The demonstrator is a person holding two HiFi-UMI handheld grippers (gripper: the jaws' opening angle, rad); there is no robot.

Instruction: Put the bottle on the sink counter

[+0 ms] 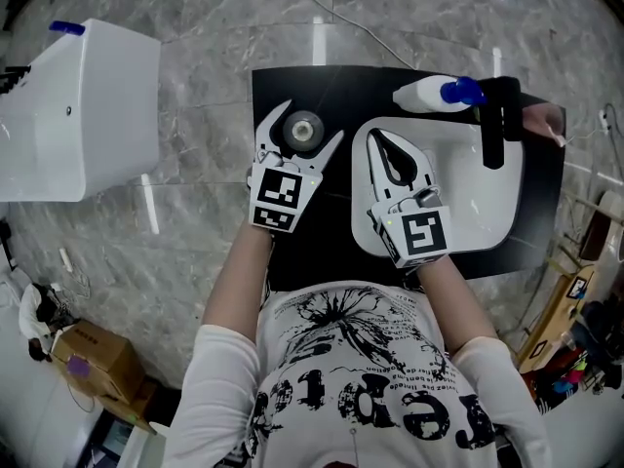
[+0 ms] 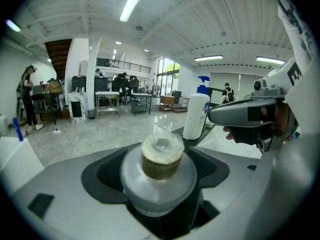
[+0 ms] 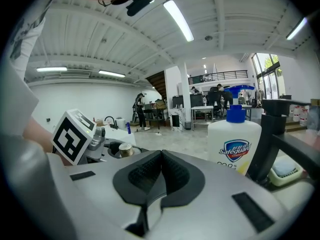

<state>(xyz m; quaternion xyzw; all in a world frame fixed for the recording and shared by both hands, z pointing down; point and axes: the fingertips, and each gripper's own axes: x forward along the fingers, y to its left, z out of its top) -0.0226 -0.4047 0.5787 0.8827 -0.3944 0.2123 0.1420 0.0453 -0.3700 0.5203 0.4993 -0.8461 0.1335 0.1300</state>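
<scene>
Left gripper (image 1: 312,122): your jaws stand wide and are closed on the broad body of a small bottle (image 1: 304,131) with a clear cap and a brownish neck. You hold it upright over the black counter (image 1: 312,252), just left of the basin (image 1: 468,217); whether its base touches the counter cannot be told. Right gripper (image 1: 380,142): jaws pressed together with nothing between them, poised over the basin close beside your left. Further out: a white soap bottle (image 1: 424,94) with a blue cap, upright at the back of the counter beside the black faucet (image 1: 494,125), well apart from both grippers. Hazards, as judged: the round body may slip or twist between the pads if you loosen before the base is seated. Released while tilted or above the surface, it may topple and roll toward the basin edge. Your right gripper, being so near, may knock it as you draw the left away. Open only once it sits flat.
</scene>
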